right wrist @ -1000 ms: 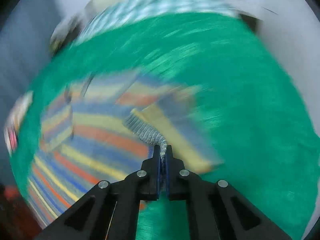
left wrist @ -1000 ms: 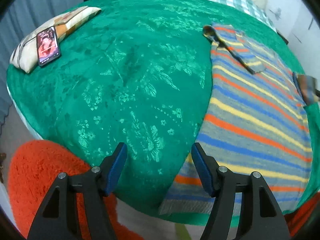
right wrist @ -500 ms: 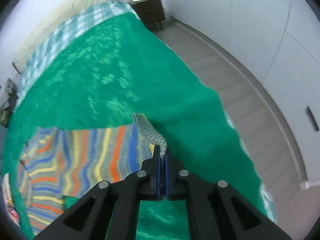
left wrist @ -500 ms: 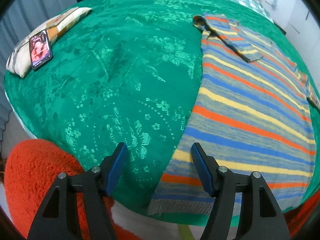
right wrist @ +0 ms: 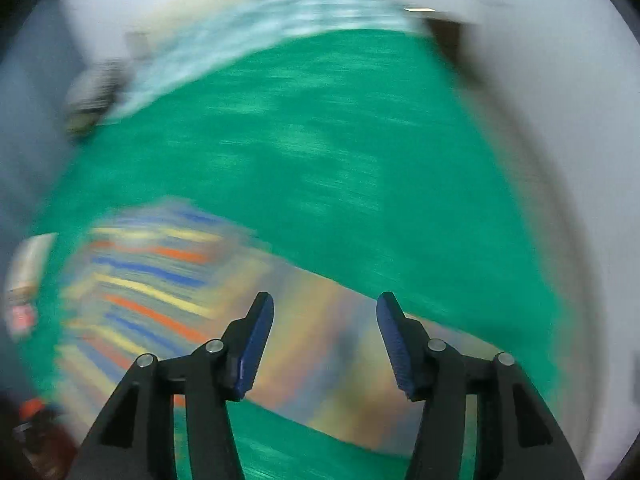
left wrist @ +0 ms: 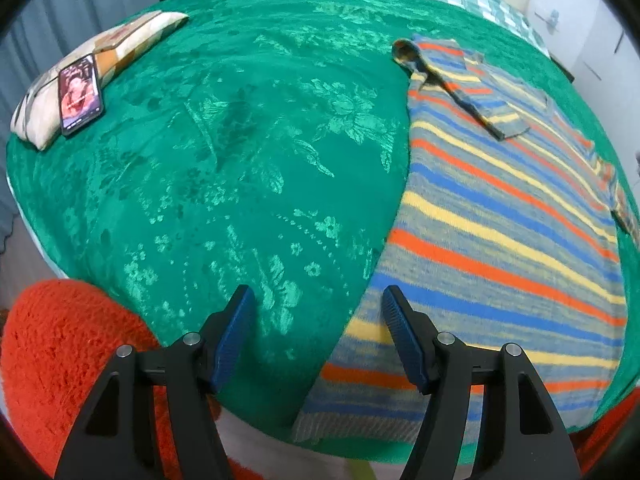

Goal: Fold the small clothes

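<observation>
While right claw (right wrist: 325, 334) has just been opening, empty | left claw (left wrist: 316, 328) released | knitted striped sweater (left wrist: 500, 232) flat on brocade bedspread (left wrist: 240, 140)

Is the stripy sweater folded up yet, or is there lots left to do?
Not yet. One sleeve is folded over the striped sweater, which lies flat on the green bedspread. The right gripper has just been opening, nothing between its pads; the left gripper is open. The body is still unfolded.
</observation>
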`<control>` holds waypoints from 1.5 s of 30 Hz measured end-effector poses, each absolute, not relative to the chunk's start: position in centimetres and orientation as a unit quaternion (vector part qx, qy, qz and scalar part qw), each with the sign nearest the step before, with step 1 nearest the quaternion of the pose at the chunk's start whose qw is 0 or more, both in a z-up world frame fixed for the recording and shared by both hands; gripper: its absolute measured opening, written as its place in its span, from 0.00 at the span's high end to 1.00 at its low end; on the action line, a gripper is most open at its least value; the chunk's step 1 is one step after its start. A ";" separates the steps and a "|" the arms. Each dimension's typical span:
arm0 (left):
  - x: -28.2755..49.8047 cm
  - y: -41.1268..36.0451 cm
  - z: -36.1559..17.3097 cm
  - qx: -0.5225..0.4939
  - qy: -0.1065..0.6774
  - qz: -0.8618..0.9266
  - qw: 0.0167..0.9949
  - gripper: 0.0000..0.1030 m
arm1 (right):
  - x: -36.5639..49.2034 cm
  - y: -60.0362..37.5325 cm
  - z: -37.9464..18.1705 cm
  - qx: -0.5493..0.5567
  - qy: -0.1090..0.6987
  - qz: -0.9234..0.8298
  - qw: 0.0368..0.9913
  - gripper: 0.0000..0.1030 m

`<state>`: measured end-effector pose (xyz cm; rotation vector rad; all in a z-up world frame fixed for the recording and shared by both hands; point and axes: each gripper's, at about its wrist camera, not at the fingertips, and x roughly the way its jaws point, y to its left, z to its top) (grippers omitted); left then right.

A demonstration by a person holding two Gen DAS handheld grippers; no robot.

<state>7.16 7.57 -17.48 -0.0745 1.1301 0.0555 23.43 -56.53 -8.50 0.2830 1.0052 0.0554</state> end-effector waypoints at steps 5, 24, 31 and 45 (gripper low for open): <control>7.5 7.5 -18.0 -0.031 0.543 0.029 0.839 0.33 | 32.5 -51.3 -11.9 0.126 0.516 0.089 0.842 0.47; 8.4 7.4 -18.7 -0.027 0.546 0.028 0.837 0.33 | 41.1 -41.7 -17.8 -0.144 0.518 -0.005 0.843 0.89; 8.3 7.5 -18.3 -0.037 0.542 0.020 0.839 0.33 | 32.0 -53.5 -11.8 0.079 0.458 -0.016 0.885 0.39; 7.3 5.8 -18.4 0.006 0.532 0.016 0.846 0.33 | 9.2 -67.7 -17.5 0.405 0.431 -0.098 0.801 0.42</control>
